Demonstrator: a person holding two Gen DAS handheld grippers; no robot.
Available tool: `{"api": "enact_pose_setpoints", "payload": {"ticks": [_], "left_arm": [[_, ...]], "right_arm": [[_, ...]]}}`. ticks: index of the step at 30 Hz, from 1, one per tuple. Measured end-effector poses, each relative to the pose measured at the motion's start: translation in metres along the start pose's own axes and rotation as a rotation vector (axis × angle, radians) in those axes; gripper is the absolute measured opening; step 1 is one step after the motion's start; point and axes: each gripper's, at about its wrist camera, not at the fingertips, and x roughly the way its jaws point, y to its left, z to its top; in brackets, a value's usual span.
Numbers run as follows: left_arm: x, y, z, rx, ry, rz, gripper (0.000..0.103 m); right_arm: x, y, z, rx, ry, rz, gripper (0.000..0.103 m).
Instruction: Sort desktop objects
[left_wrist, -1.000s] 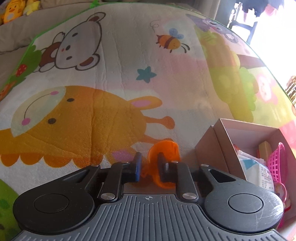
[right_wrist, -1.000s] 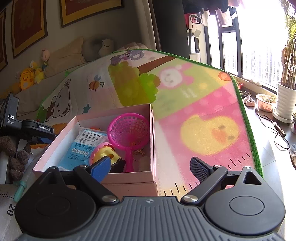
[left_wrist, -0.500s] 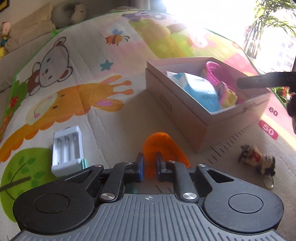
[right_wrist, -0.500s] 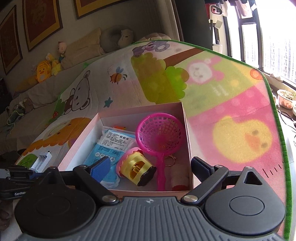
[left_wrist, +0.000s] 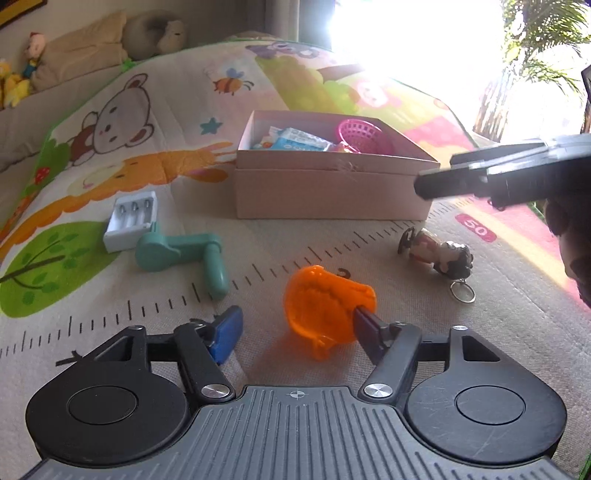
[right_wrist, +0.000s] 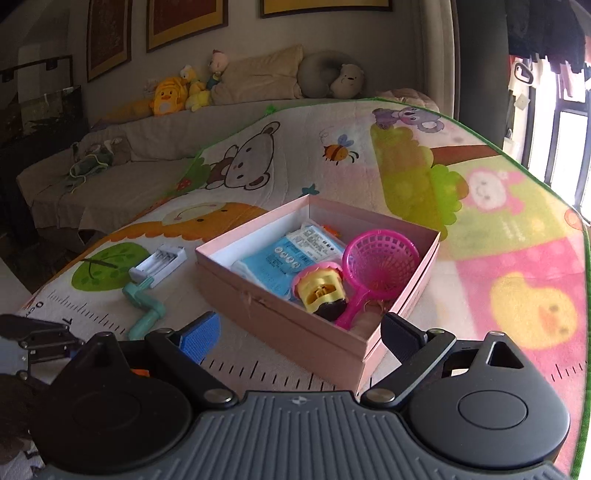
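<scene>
Both claws wide open, nothing gripped.

Left claw (left_wrist: 295, 328): jaws spread wide; orange toy (left_wrist: 327, 308) lies on the mat (left_wrist: 258, 254) between them, touching the right finger (left_wrist: 364, 323), clear of the blue left pad (left_wrist: 225, 334). Right claw (right_wrist: 301, 332): jaws wide apart, empty, hanging over the near corner of the pink box (right_wrist: 295, 332). Box holds a blue packet (right_wrist: 291, 254), pink net (right_wrist: 380, 264) and yellow toy (right_wrist: 321, 291). From the orange toy: teal crank (left_wrist: 184, 253) at 10 o'clock, charger (left_wrist: 131, 218) beyond it, keychain figure (left_wrist: 439, 256) at 2 o'clock, box at 12.
</scene>
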Motion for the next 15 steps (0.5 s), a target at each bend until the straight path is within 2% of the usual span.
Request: {"api": "enact_pose_setpoints", "payload": {"ticks": [1, 3, 5, 6, 7, 9, 11, 13, 15], "left_arm": [[0.0, 0.0, -0.001, -0.002, -0.004, -0.001, 0.081], [-0.002, -0.001, -0.003, -0.001, -0.008, -0.004, 0.085], [-0.003, -0.001, -0.003, 0.001, -0.021, -0.001, 0.092], [-0.004, -0.002, -0.003, 0.003, -0.025, 0.002, 0.094], [-0.004, -0.002, -0.003, 0.007, -0.029, 0.005, 0.094], [-0.006, -0.004, -0.004, 0.017, -0.039, 0.007, 0.096], [-0.005, -0.005, -0.004, 0.017, -0.039, 0.012, 0.097], [-0.004, -0.006, -0.004, 0.012, -0.033, 0.013, 0.097], [-0.002, -0.006, -0.004, 0.007, -0.028, 0.011, 0.097]], "right_arm": [[-0.001, 0.007, -0.008, -0.033, 0.018, -0.015, 0.069], [0.002, 0.016, -0.023, -0.073, 0.053, -0.036, 0.062], [0.005, 0.018, -0.037, -0.049, 0.096, -0.028, 0.049], [0.006, 0.018, -0.04, -0.031, 0.115, -0.013, 0.036], [0.005, 0.019, -0.044, -0.018, 0.124, 0.012, 0.034], [-0.002, 0.024, -0.045, -0.049, 0.127, 0.072, 0.034], [-0.014, 0.024, -0.037, -0.067, 0.097, 0.076, 0.037], [-0.022, 0.014, -0.019, -0.033, 0.053, 0.035, 0.058], [-0.023, -0.002, 0.005, 0.02, -0.001, -0.072, 0.066]]}}
